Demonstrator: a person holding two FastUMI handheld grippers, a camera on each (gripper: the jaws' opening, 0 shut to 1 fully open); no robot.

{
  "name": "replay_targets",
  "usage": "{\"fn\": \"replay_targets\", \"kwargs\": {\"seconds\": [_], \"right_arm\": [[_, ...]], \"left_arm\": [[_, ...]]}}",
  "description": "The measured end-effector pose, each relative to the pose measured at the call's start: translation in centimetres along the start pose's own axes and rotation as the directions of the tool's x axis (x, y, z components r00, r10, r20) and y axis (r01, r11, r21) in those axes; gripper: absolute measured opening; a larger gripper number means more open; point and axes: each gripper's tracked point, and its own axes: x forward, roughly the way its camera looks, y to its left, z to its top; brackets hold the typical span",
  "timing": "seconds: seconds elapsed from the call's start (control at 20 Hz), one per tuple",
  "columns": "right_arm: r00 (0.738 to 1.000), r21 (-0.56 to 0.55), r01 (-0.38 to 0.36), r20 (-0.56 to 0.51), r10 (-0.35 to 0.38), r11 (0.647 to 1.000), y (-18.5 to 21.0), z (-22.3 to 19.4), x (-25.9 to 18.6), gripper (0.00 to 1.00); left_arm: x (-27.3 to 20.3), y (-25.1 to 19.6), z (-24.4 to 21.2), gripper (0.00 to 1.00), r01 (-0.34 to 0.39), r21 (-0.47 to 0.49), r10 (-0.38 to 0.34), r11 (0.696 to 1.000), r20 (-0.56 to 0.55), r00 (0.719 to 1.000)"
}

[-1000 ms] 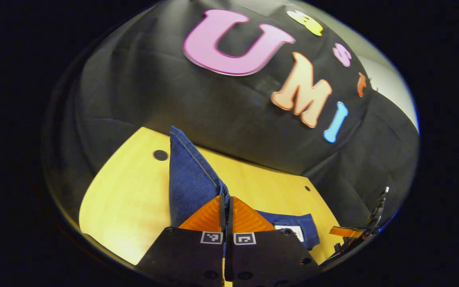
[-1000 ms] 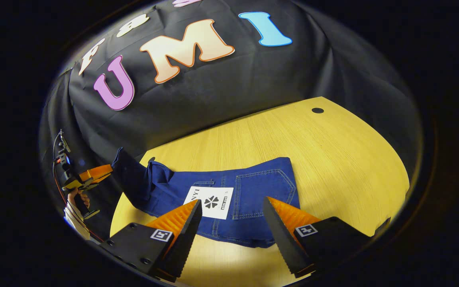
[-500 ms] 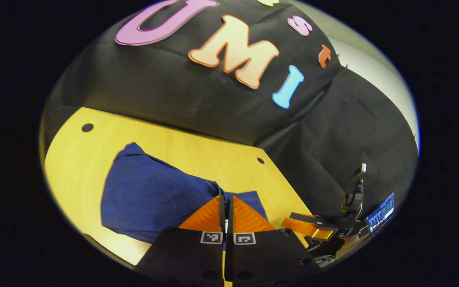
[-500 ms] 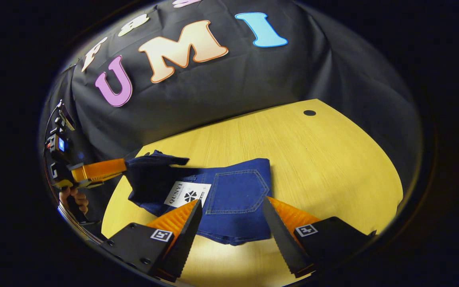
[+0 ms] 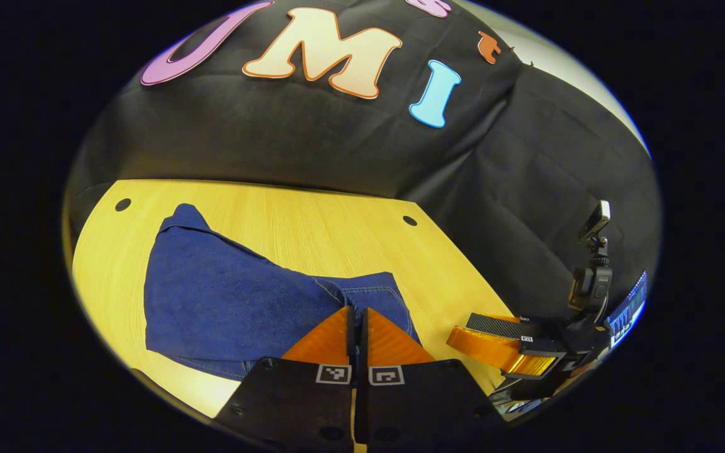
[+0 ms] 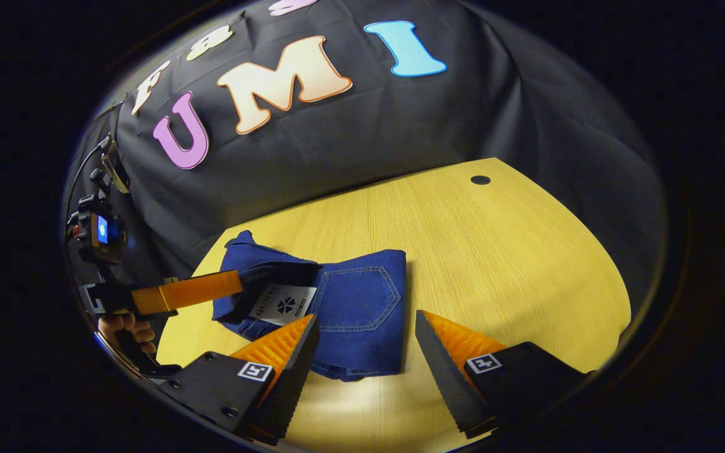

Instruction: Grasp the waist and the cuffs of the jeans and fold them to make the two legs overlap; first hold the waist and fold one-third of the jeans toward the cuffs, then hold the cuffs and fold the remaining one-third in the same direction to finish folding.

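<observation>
Vs approx. a sec ago, the left tool (image 5: pixel 357 327) has carried the cuff end of the jeans (image 6: pixel 356 308) over and down onto the waist part; the raised leg is now low, nearly flat on the table (image 6: pixel 501 251). Its fingers are pressed together, pinching denim. In the right gripper view the left tool (image 6: pixel 243 283) reaches in from the side, w/ a hand (image 6: pixel 126 327) on its grip. The right tool (image 6: pixel 365 346) hovers spread just above the near edge of the jeans, holding nothing. Judgement: last third-fold is almost laid; release & smoothing remain.

Hard to tell: whether the cuffs line up w/ the edge below, since the tool fingers hide the pinch point. The white label (image 6: pixel 282 304) is partly covered.
</observation>
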Motion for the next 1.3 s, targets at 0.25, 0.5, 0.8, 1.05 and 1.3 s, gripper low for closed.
{"fn": "replay_targets", "kwargs": {"seconds": [0.25,0.5,0.8,1.05,1.3], "right_arm": [[1.0,-0.005,-0.022,0.011,0.022,1.0,-0.7,0.1,-0.7,0.95],[0.998,-0.021,-0.046,0.031,0.047,0.999,-1.3,0.7,-1.7,0.95],[0.995,-0.026,-0.065,0.069,0.067,0.998,-1.7,1.8,-2.8,0.95],[0.986,-0.014,-0.096,0.133,0.097,0.995,-0.4,3.6,-4.0,0.95],[0.97,-0.024,-0.14,0.2,0.142,0.99,2.2,4.5,-5.4,0.95]], "left_arm": [[0.9,-4.1,-1.2,0.0,0.025,0.073,-0.024,0.997,-0.014,1.0],[3.7,-3.1,-8.3,0.0,-0.014,0.168,0.04,0.986,-0.155,0.987],[2.8,-4.8,-9.2,0.79,-0.004,0.096,0.016,0.995,-0.131,0.991],[-2.5,-1.9,-3.7,0.96,-0.126,0.054,0.121,0.991,0.084,0.989],[-7.6,1.6,0.6,0.96,-0.198,-0.017,0.196,0.98,0.234,0.952]]}}
